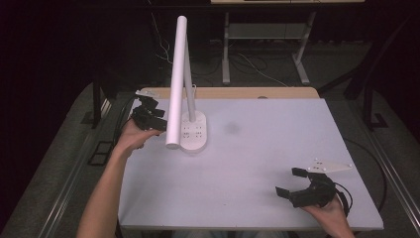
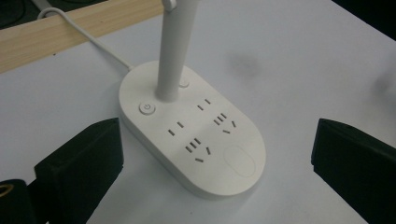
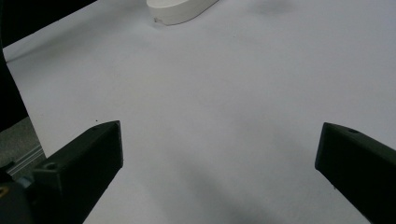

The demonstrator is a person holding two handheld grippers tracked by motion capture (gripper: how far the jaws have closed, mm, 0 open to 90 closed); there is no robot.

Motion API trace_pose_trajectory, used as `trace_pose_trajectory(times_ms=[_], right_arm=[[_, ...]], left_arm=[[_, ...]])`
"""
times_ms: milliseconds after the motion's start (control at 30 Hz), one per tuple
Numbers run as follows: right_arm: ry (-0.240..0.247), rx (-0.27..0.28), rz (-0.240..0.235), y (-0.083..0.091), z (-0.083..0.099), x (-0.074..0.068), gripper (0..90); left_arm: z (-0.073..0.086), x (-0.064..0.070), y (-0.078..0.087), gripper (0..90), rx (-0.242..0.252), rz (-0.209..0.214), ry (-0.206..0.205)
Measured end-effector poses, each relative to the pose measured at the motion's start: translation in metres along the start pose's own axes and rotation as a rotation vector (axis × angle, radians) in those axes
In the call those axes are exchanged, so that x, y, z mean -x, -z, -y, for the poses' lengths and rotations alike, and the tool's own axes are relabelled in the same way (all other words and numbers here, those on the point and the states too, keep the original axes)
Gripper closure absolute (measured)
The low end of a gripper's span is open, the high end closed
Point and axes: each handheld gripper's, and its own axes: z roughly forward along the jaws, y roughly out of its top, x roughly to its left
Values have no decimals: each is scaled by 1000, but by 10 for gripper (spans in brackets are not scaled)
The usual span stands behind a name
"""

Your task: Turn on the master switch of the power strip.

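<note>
left gripper (image 1: 157,115): jaws spread, grasping nothing, at 9 o'clock of desk lamp base (image 1: 194,131) | lamp base: far-left on white table (image 1: 257,163), unheld | right gripper (image 1: 291,182): jaws wide, released, at table's 5 o'clock

The only readable sign is a power symbol on the lamp base's (image 2: 191,135) round button (image 2: 147,108).

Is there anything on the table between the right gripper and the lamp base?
No. In the high view, only bare white table lies between the right gripper and the lamp base; the right gripper view agrees.
</note>
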Motion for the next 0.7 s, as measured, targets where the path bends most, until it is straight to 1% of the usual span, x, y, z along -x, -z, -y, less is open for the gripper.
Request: trace_pose_trajectory(times_ms=[133, 200, 267, 367, 433, 467, 500, 567, 600, 633, 700], right_arm=[[0, 1, 0, 0, 0, 0, 3], [0, 1, -1, 0, 0, 0, 3], [0, 0, -2, 0, 0, 0, 3], [3, 0, -3, 0, 0, 0, 3], [3, 0, -3, 0, 0, 0, 3], [1, 0, -3, 0, 0, 0, 3], [0, 0, -2, 0, 0, 0, 3], [1, 0, -3, 0, 0, 1, 3], [1, 0, -3, 0, 0, 1, 3], [2, 0, -3, 0, 0, 1, 3], [5, 1, -3, 0, 0, 1, 3]], left_arm=[[-3, -5, -2, 17, 9, -18, 11], [-4, -7, -4, 19, 5, -22, 29], [-5, -10, -6, 21, 2, -29, 23], [-8, -13, -10, 29, 5, -32, 26], [-10, -13, -14, 32, 10, -35, 38], [-11, -15, -15, 33, 6, -32, 31], [-12, -15, -17, 34, 6, -33, 35], [-13, -16, -19, 36, 0, -38, 32], [-13, -16, -21, 36, 1, -49, 37], [-14, -17, -22, 40, -1, -51, 36], [-13, -18, -24, 48, 3, -59, 46]])
